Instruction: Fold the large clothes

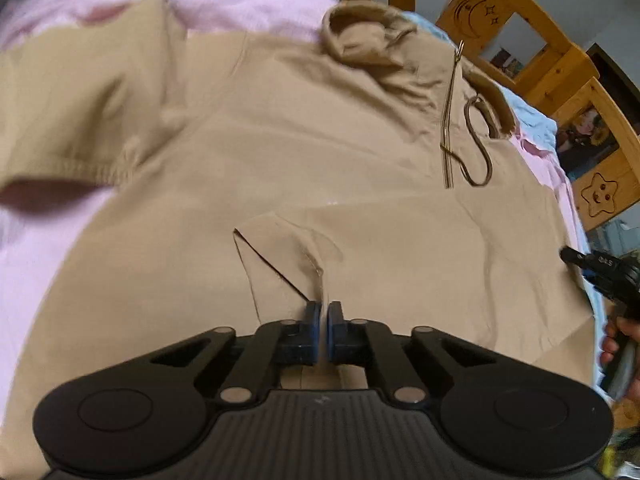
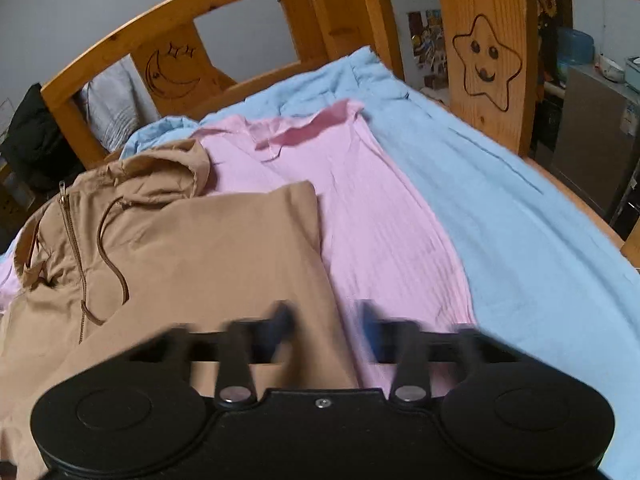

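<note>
A large tan hooded jacket (image 1: pixel 280 152) lies spread on the bed, hood (image 1: pixel 360 36) at the far side, with its zipper (image 1: pixel 452 120) and a brown drawstring (image 1: pixel 478 140). My left gripper (image 1: pixel 324 312) is shut on a fold of the jacket's fabric near its lower middle. In the right wrist view the jacket (image 2: pixel 200 260) fills the left half, one sleeve folded over the body. My right gripper (image 2: pixel 326 320) is open, blurred by motion, over the jacket's right edge with nothing between its fingers. It also shows at the right edge of the left wrist view (image 1: pixel 600 272).
A pink garment (image 2: pixel 360 208) lies under the jacket on a light blue sheet (image 2: pixel 520 240). A wooden bed frame (image 2: pixel 484 60) with carved moon and star panels borders the bed. A dark garment (image 2: pixel 32 144) hangs at far left. A cabinet (image 2: pixel 592 148) stands beyond the frame.
</note>
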The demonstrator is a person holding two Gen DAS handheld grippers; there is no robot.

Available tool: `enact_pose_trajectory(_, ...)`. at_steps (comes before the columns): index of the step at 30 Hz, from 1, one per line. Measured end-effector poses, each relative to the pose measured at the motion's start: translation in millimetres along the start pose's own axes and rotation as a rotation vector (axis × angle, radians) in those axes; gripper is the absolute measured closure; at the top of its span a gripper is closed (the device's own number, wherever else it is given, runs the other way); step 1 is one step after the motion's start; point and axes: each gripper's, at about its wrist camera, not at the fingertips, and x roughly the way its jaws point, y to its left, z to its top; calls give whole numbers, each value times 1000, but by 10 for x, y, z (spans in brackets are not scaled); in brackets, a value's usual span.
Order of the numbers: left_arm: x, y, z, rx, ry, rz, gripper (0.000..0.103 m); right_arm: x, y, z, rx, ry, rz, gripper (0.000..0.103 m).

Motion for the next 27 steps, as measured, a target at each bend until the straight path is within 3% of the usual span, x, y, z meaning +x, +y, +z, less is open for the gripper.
enact_pose_trajectory(2, -55, -106, 22, 57, -43, 39, 102, -57, 68, -9, -49, -5, 1, 100)
enact_pose_trajectory(6, -114, -274, 76, 156, -118, 95, 102, -420, 191, 17, -94, -156, 14, 101)
enact_pose_trajectory(9, 6, -296, 51, 225, -98, 117, 102, -349, 271, -56, -226, -149, -51, 101)
enact_pose_trajectory(11, 111, -313, 15, 263, -90, 141, 99, -174, 290, -135, -271, -88, -105, 92)
enact_pose_trajectory(13, 82, -307, 2, 250, -100, 152, 92, -161, 297, -202, -286, -106, -144, 81)
enact_pose_trajectory(15, -20, -302, -15, 230, -102, 160, 78, -284, 307, -291, -323, -142, -134, 64)
enact_pose_trajectory(17, -139, -282, -93, 244, -127, 170, 46, -498, 370, -452, -409, -216, -122, 49)
enact_pose_trajectory(20, -152, -272, -227, 305, -144, 248, 45, -657, 489, -686, -551, -240, -142, 46)
enact_pose_trajectory(22, -39, -228, -254, 299, -111, 289, 45, -550, 509, -794, -613, -192, -220, 46)
enact_pose_trajectory(24, -4, -167, -268, 268, -118, 269, 43, -370, 457, -856, -600, -128, -260, 46)
enact_pose_trajectory(27, -225, -74, -278, 204, -142, 219, 36, -366, 481, -863, -558, -143, -262, 46)
